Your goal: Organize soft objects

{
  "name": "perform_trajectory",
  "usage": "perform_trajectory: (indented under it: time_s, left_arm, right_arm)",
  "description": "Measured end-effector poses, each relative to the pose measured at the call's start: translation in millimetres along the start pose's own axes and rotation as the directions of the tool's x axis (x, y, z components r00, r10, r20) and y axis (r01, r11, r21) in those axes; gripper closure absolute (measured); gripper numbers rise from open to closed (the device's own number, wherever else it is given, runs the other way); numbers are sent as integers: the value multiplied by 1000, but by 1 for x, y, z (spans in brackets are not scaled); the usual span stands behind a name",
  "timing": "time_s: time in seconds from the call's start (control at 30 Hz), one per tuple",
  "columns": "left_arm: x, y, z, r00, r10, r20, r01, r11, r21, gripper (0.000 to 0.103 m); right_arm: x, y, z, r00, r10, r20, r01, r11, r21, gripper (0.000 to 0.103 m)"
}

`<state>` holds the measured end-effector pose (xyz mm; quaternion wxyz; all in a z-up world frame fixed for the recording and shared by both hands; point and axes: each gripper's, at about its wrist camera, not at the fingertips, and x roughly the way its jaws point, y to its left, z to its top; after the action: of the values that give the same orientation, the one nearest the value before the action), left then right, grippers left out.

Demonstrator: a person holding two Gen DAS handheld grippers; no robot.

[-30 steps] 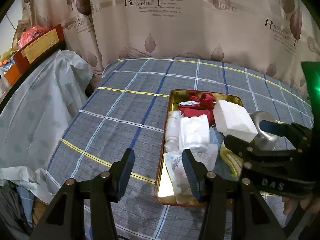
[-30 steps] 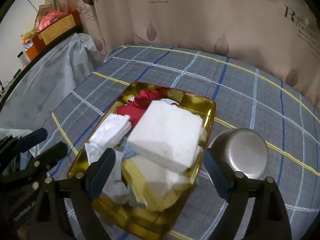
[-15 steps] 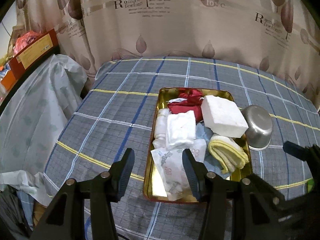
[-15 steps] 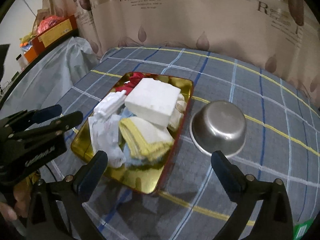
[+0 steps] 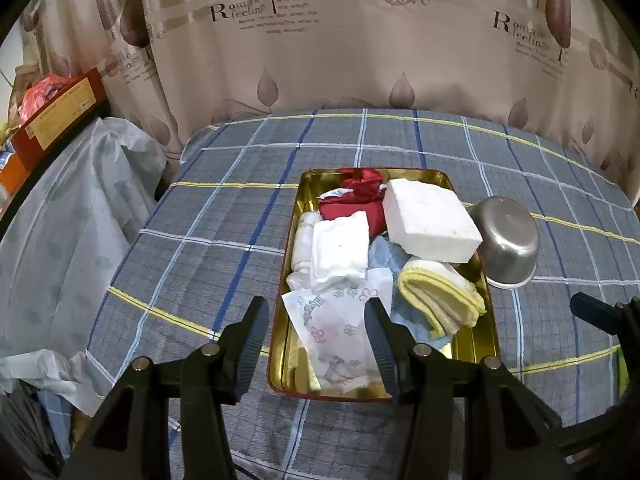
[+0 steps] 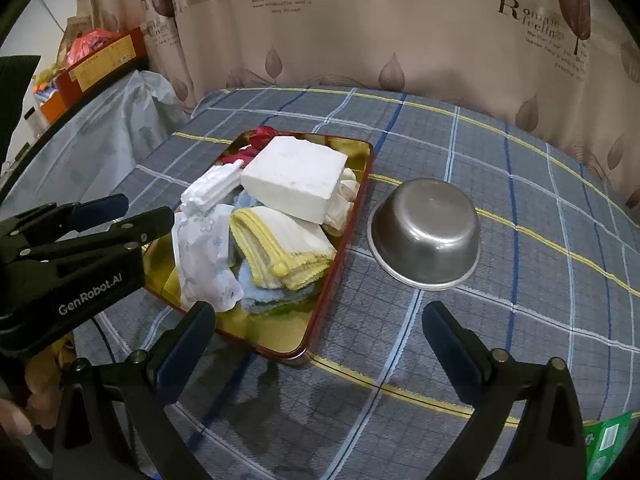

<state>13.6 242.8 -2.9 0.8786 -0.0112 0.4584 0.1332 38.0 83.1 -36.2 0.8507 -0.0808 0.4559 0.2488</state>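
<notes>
Since a second earlier, your right gripper [image 6: 318, 328] had pulled back from over the gold tray [image 6: 280, 336], where its fingers had framed the white foam block [image 6: 294, 178], and its jaws had just been opening; they stood wide apart with nothing between them but the checked bedspread [image 6: 520, 240] near the tray's near right corner. Your left gripper [image 5: 316, 330] hung with its jaws apart and nothing gripped, over the tray's near left edge, framing the printed tissue pack [image 5: 336, 332] that lay below them without being pressed. The soft things sat piled in the tray: the foam block rested tilted on top toward the far right corner, a red cloth [image 5: 354, 202] lay at the far end, a folded white cloth [image 5: 340, 250] along the left side, a yellow-edged folded cloth [image 5: 440, 296] at the near right, and a light blue cloth [image 5: 384, 256] under them. An upturned steel bowl [image 6: 428, 232] stood on the bedspread just beside the tray's right edge. From the right wrist you could see your left gripper's side and your fingers [image 6: 24, 408] behind it, and a green packet [image 6: 608, 440] at the frame's lower right; the left wrist view caught only one finger of the right gripper at its right border. A leaf-printed curtain [image 5: 360, 60] hung behind the bed.
</notes>
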Motion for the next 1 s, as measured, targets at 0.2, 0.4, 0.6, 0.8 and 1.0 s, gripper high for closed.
perform_trajectory:
  time_s: [0.2,0.4,0.6,0.8,1.0]
  left_arm:
    - [2,-2,-1,1000,-2,-6,2,1000,9,52]
    - [2,-4,-1,1000,-2,-9,2,1000,14,52]
    - [1,-6,-2,1000,-4,-7,5,1000,19,52]
    - [1,-6,-2,1000,-5,-7,5,1000,19,52]
    - [2,-6,-2,1000,-4,-6,5,1000,18,52]
  right_arm:
    - [4,3,-1,1000,2,-12,-2,1000,-10,0]
    - [4,3,-2,1000,0,-14,0,1000,-12,0]
    - [5,3,-2,1000,-3,-15,3,1000,-12,0]
    - [5,3,-2,1000,-1,-16,0,1000,-13,0]
    - [5,3,-3,1000,1,-21,-1,1000,-16,0]
